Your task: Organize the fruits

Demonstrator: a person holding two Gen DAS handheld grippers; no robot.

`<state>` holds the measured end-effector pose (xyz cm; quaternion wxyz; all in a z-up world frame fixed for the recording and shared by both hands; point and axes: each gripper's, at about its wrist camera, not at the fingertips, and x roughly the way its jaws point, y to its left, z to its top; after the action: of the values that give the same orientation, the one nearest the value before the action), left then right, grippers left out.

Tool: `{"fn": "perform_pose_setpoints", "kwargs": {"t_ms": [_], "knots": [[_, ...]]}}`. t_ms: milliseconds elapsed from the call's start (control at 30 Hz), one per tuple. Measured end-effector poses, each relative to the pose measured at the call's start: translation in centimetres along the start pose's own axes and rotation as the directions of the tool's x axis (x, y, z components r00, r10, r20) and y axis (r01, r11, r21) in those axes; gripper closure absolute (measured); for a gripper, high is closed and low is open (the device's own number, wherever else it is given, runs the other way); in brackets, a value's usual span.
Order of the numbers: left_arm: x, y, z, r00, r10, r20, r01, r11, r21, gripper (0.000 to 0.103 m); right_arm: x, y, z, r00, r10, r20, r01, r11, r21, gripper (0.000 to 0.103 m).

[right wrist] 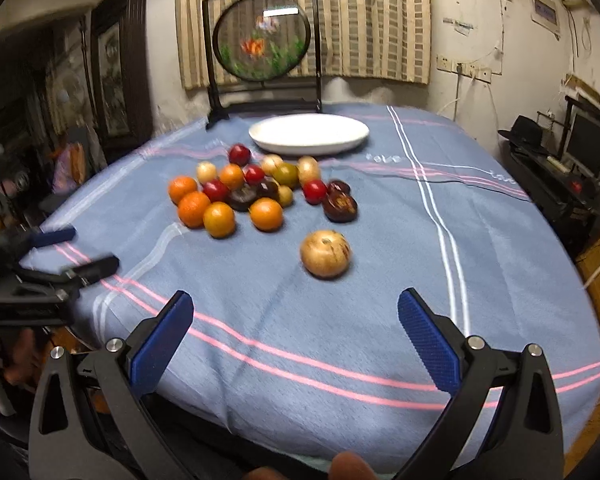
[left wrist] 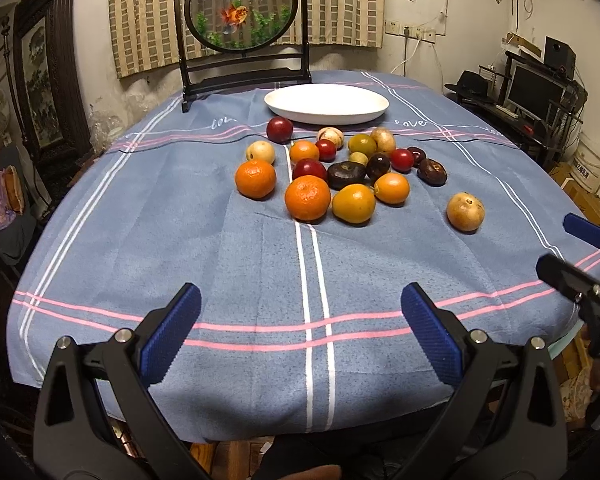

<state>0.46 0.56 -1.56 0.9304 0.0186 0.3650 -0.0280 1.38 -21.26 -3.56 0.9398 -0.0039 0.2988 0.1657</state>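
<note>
Hovering over the near edge of the desk, the left tongs stand wide apart with nothing between the blue pads. The right tongs are likewise spread and empty, over the near right part of the cloth, and point toward a lone tan fruit that lies apart from the rest, nearest to them.

Farther in, toward the middle of the desk, lies the pile of fruit: oranges at the near left, red and dark ones behind, all touching or just beside one another. Beyond the pile, near the far edge, sits an empty white plate, probably where the fruit is meant to go. A framed goldfish screen stands behind it.

Round and smooth, these fruits will likely roll when nudged, so a hold across the widest part, with the pads square on both sides, seems safest. They look light and fairly firm, though a hard squeeze could bruise them. The lone fruit is the easiest to reach without disturbing neighbours.

The right wrist view is blurred, so the lone fruit's skin markings are hard to read. Whether the fruits are real or imitation cannot be told.
</note>
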Motion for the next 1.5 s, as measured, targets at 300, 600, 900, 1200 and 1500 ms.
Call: {"fn": "perform_pose_setpoints", "kwargs": {"t_ms": [300, 600, 900, 1200, 1500], "knots": [[1.5, 1.3, -0.2, 0.999, -0.035, -0.002, 0.035, 0.999, -0.018, 0.002, 3.5, -1.5, 0.6, 0.998, -0.055, 0.001, 0.055, 0.998, 0.035, 0.001], [4.2, 2.4, 0.3, 0.996, -0.076, -0.037, 0.075, 0.997, -0.034, 0.002, 8.5, -2.6, 2.6, 0.988, -0.097, -0.12, 0.095, 0.995, -0.016, 0.021], [7.0, 2.1, 2.0, 0.99, -0.121, -0.075, 0.12, 0.992, -0.028, 0.002, 11.4, -2.7, 2.5, 0.969, -0.046, -0.242, 0.042, 0.999, -0.021, 0.056], [9.9, 3.2, 5.7, 0.978, -0.187, -0.091, 0.187, 0.982, -0.013, 0.027, 10.8, -3.7, 2.2, 0.974, -0.002, -0.225, 0.011, 0.999, 0.038, 0.059], [12.9, 2.6, 7.1, 0.964, -0.219, -0.151, 0.225, 0.974, 0.023, 0.044, 10.7, -3.6, 2.1, 0.976, 0.006, -0.216, 0.004, 0.999, 0.047, 0.059]]}}
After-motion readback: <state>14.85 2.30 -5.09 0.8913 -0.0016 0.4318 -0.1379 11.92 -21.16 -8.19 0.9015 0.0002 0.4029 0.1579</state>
